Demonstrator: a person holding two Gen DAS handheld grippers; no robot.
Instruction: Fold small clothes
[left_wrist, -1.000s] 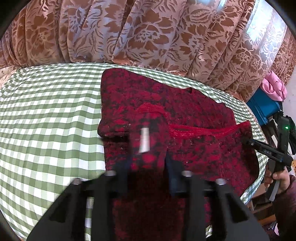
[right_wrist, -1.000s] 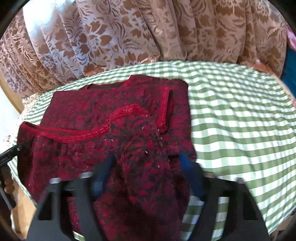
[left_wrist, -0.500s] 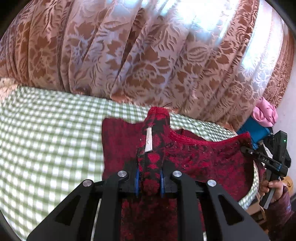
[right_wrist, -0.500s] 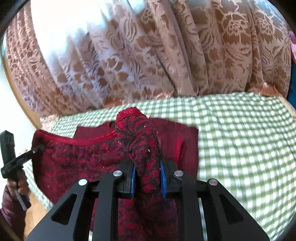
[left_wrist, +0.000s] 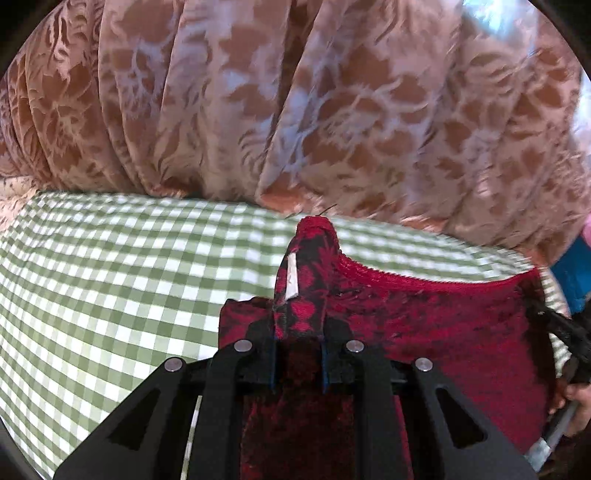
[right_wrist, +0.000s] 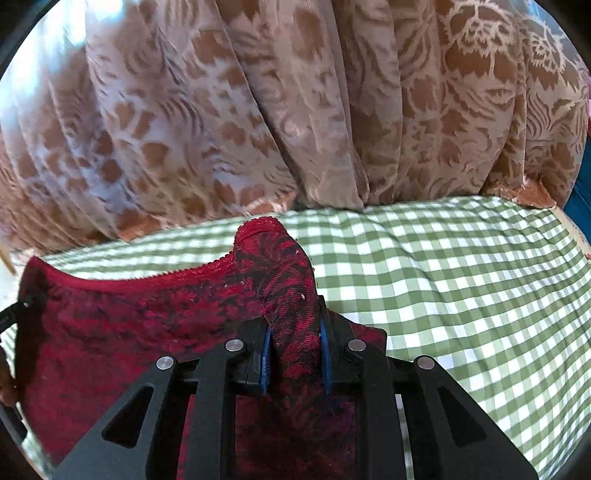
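A dark red and black patterned garment (left_wrist: 424, 325) lies on the checked tablecloth (left_wrist: 110, 277). My left gripper (left_wrist: 298, 332) is shut on a bunched fold of its trimmed edge, and a white label (left_wrist: 291, 280) shows on the pinched cloth. In the right wrist view, my right gripper (right_wrist: 293, 332) is shut on another bunched fold of the same garment (right_wrist: 147, 317). The red trim (right_wrist: 166, 275) runs taut between the two grips. Both pinched folds stand up above the cloth. The garment under the gripper bodies is hidden.
A brown floral curtain (left_wrist: 295, 110) hangs close behind the table's far edge. Green-and-white tablecloth (right_wrist: 461, 280) stretches away on the outer side of each grip. A blue object (left_wrist: 569, 273) sits past the table's right end. A person's hand (left_wrist: 576, 402) shows low at the right edge.
Both grippers closed on the garment's near edge and carried it toward the curtain. The spread garment in front of them has shrunk from view, and the curtain looms much closer.
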